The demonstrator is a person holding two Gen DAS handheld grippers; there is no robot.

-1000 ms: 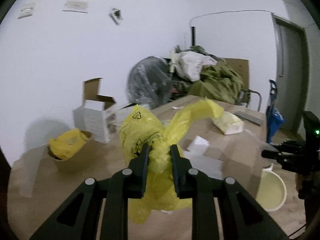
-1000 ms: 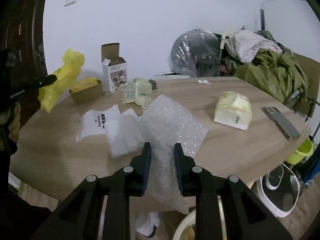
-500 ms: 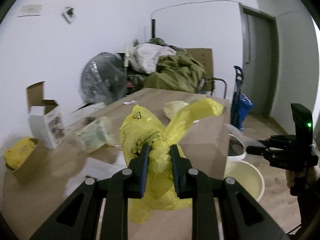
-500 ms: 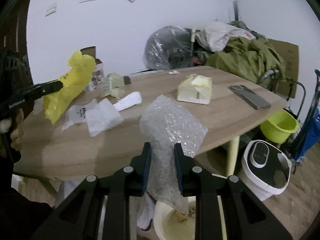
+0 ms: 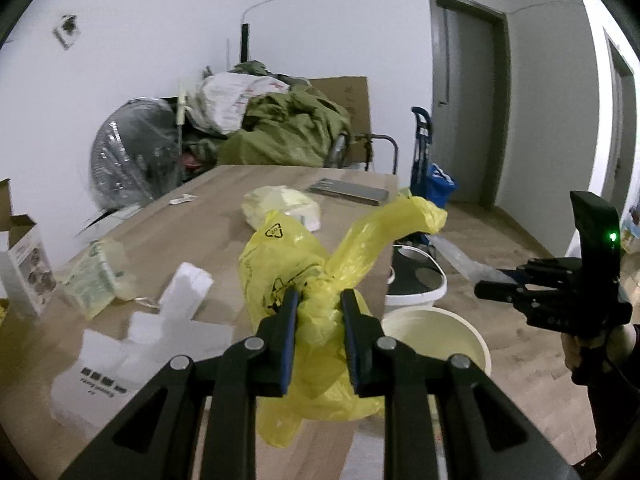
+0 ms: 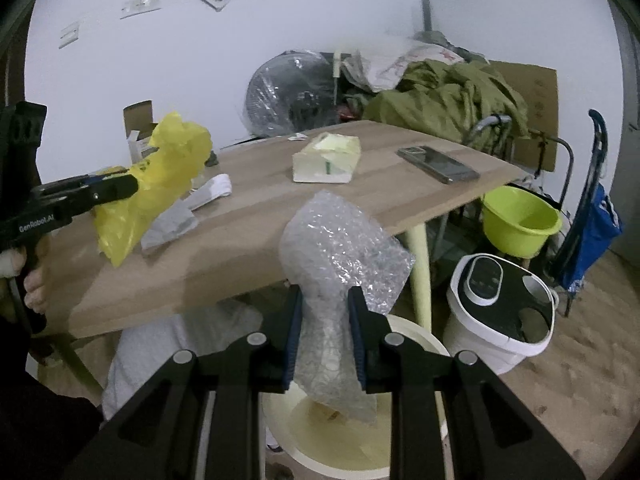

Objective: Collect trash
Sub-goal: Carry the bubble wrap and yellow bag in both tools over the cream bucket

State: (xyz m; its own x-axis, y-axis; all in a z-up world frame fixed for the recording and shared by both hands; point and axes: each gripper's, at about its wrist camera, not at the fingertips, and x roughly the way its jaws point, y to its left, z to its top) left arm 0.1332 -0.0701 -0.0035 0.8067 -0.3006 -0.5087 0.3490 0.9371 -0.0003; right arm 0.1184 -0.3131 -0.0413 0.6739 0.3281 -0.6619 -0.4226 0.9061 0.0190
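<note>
A sheet of bubble wrap (image 6: 340, 264) is being pinched between the jaws of the right gripper (image 6: 323, 332), hanging directly above a cream bin (image 6: 416, 350), apparently for dropping. A yellow bag (image 5: 316, 292) is being clamped in the left gripper (image 5: 318, 336) over the table (image 5: 208, 216) edge, near that bin.

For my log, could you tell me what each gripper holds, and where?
Left gripper: yellow plastic bag, at its bunched middle. Right gripper: bubble wrap, near its lower end.

Crumpled yellow bag (image 5: 316, 320) and bubble wrap (image 6: 340, 272) held aloft.
</note>
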